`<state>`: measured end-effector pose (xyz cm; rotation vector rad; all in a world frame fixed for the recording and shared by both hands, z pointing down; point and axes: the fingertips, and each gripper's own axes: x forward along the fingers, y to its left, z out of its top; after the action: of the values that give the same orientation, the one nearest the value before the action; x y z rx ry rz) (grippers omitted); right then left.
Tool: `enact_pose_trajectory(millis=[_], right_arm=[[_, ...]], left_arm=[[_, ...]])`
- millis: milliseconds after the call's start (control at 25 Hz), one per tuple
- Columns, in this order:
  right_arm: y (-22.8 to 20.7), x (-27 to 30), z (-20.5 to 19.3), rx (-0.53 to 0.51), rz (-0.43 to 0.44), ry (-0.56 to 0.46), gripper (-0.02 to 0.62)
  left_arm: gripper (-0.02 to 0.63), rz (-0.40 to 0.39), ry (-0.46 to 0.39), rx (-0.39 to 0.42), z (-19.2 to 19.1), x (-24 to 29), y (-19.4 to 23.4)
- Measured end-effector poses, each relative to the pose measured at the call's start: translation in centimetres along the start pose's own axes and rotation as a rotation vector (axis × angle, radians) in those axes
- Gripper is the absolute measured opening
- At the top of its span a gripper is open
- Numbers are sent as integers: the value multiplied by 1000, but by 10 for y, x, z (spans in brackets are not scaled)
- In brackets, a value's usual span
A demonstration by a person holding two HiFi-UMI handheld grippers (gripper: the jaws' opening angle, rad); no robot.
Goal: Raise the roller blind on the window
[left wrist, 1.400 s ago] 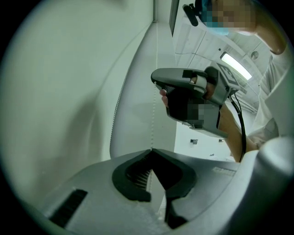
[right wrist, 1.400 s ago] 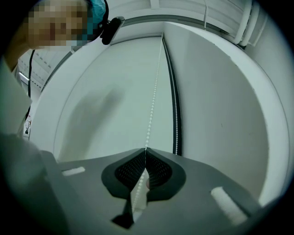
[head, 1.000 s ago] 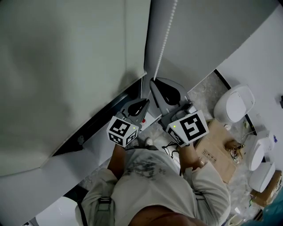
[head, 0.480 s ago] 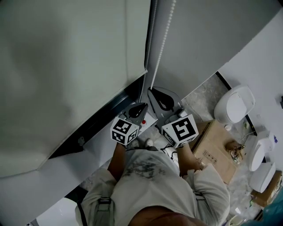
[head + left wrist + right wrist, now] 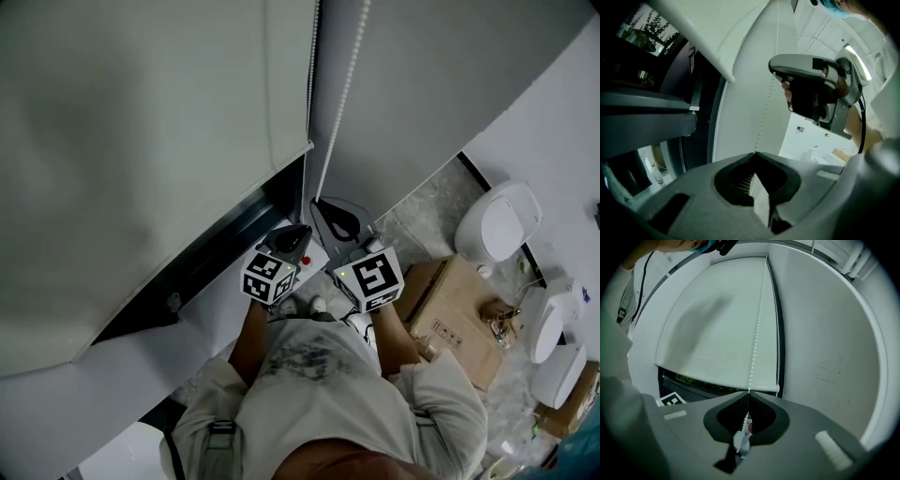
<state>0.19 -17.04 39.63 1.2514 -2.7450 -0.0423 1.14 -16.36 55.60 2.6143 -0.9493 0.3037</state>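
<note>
- White blind [image 5: 141, 141] covers most of the window. Its bottom rail [image 5: 717, 380] sits above a dark open strip of glass, where green foliage [image 5: 703, 382] shows.
- The chain [image 5: 757, 329] of white beads hangs down the blind's right edge, between the blind and the plain wall [image 5: 834, 343]. A second strand [image 5: 778, 333] runs just beside it, closer to the wall.
- Right gripper [image 5: 748, 393]: jaws closed on the chain. The beaded strand enters at the tips and shows again in the hollow behind them.
- Left gripper [image 5: 754, 154]: jaws closed, tips meeting. A strand of chain runs down to the tips; whether it is pinched there cannot be told.
- In the left gripper view, the right gripper shows up and to the right, with its tip at the same strand.
- In the head view, the two grippers are side by side and close together, just below the blind's lower right corner. Both point up toward the chain.
- The person [image 5: 328, 394], in a light top, stands facing the window with both arms raised.
- A cardboard box [image 5: 459, 314] lies on the speckled floor to the right, near white fixtures [image 5: 497, 220] that stand along the wall.
</note>
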Motion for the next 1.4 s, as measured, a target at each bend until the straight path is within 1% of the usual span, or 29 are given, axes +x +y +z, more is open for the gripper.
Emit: enact_pose_trajectory(millis=[120, 280, 480, 600, 680, 760, 960, 1080, 1240, 1400], right_arm=[[2, 0, -16, 4, 7, 24, 12], [5, -2, -34, 12, 13, 54, 12], [8, -4, -37, 12, 20, 45, 12], [7, -5, -36, 11, 18, 43, 12], [7, -6, -36, 10, 17, 43, 12], [8, -6, -35, 10, 17, 41, 12], [9, -7, -34, 11, 22, 38, 12], [9, -7, -35, 6, 24, 39, 12], [9, -6, -36, -5, 22, 41, 12], [11, -7, -36, -14, 23, 44, 12]], left_arm=[[9, 7, 22, -22, -17, 5, 3], [10, 17, 48, -33, -35, 8, 5], [12, 19, 55, 12, -41, 5, 1], [14, 29, 40, 30, -32, -6, -2], [22, 31, 5, 39, -15, -16, -4], [36, 29, -49, 56, 10, -29, -8], [58, 20, -225, 121, 96, -65, -23], [70, 8, -306, 181, 143, -80, -36], [81, -27, -373, 250, 191, -86, -54], [89, -47, -400, 286, 219, -82, -68]])
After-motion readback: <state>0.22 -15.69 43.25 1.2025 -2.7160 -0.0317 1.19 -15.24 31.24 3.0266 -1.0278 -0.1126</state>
